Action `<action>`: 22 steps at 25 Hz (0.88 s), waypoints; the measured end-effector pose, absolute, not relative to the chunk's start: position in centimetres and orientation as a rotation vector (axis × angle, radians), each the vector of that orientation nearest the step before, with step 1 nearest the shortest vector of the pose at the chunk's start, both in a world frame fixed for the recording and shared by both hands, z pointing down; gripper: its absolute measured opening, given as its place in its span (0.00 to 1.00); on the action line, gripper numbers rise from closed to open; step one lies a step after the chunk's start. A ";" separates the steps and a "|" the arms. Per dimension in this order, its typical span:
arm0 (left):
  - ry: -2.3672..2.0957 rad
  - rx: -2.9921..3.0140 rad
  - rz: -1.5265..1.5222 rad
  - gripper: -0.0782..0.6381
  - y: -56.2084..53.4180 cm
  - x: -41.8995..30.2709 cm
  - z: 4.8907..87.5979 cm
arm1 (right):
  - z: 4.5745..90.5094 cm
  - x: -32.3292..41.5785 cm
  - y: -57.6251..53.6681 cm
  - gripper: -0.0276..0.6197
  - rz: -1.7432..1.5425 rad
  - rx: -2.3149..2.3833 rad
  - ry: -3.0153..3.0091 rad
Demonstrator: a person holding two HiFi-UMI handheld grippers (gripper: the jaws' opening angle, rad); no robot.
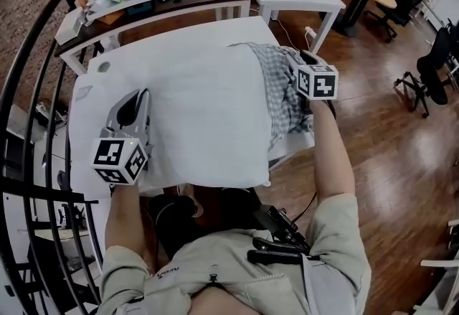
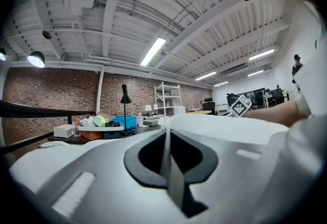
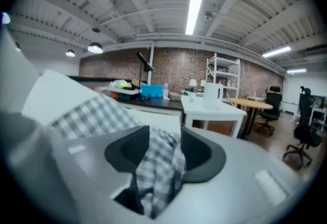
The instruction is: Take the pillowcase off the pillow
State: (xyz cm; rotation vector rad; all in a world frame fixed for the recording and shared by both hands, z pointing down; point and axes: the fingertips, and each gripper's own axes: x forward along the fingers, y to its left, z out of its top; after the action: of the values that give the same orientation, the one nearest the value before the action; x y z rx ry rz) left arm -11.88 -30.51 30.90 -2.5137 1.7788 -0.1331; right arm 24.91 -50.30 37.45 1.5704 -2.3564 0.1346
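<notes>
Quick status from us: we'd call this most of the way done. The pillow (image 1: 201, 120) lies across the white table (image 1: 90, 102), and nearly all of it is bare white now. The checked pillowcase (image 1: 283, 91) is bunched up at the pillow's right end, so only that last bit is covered. What's left, as we read it, is dragging the bunch clear off that end while the other end is kept anchored.

On the claws: the left claw (image 2: 166, 136) is at the pillow's left end with its jaws pressed together, pinching a thin fold of the pillow's white fabric. That looks like the anchor.

The right claw (image 3: 163, 141) is over at the bunched end with its jaws spread wide. A wad of the checked cloth sits in the gap between them. We can't quite tell from its own view whether the pads brush the cloth, but they don't look clamped on it. We'd say it has the fabric lined up rather than gripped, so it needs to close on that wad before any pull will take the pillowcase off.
</notes>
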 end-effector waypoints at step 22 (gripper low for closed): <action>1.839 -2.416 0.021 0.13 -30.4 -13.2 28.6 | 42.7 25.7 -47.6 0.07 0.383 1.535 -2.146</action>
State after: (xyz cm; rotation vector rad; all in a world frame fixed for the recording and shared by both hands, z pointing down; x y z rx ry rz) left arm -13.20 -30.35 28.61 -2.4165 1.8391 0.0215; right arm 25.65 -47.63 42.66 1.5352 -2.1458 0.3826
